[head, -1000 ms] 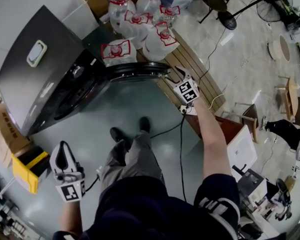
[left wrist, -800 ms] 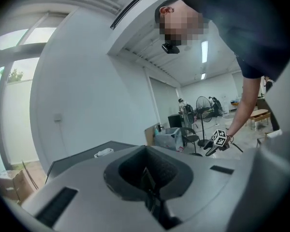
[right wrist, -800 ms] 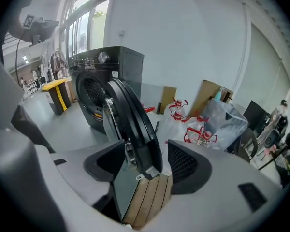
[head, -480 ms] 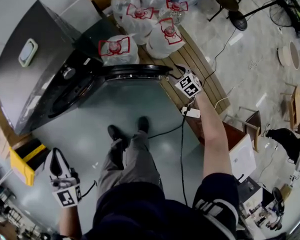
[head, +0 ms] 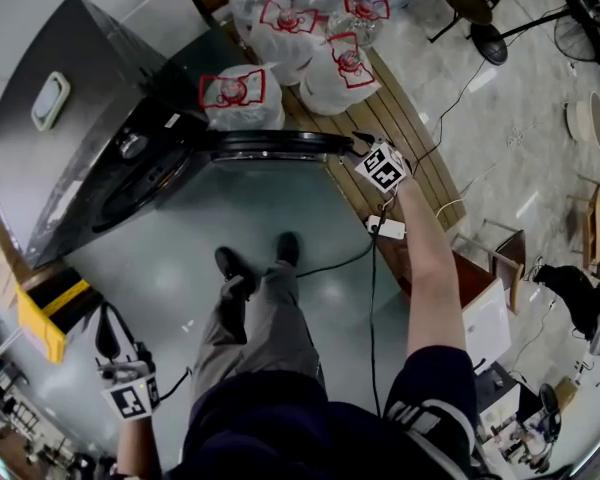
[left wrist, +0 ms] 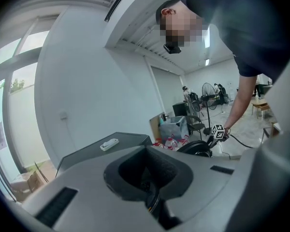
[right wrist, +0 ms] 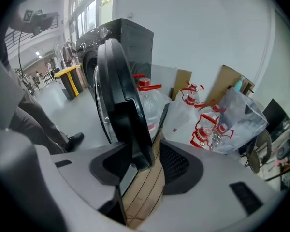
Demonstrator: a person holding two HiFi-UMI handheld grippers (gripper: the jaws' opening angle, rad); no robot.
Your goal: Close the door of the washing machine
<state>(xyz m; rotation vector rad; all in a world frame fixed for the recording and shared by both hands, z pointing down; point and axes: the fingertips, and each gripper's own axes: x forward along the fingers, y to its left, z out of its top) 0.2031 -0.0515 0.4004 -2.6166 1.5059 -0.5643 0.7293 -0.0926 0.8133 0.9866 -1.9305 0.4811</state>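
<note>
Door (right wrist: pixel 118 93) edge stands between the right tongs (right wrist: pixel 147 167), just closing.

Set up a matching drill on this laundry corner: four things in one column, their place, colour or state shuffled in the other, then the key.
1. washing machine door
2. bin
3. bagged water bottles
4. small white object

a. on top of the washing machine
b. swung wide open
c. yellow, on the floor
d. clear bags, red handles

Pairs: 1-b, 2-c, 3-d, 4-a

Outstretched right gripper (head: pixel 356 143), jaws just closing round door edge (right wrist: pixel 122 98); left gripper (head: pixel 106 322) low.
</note>
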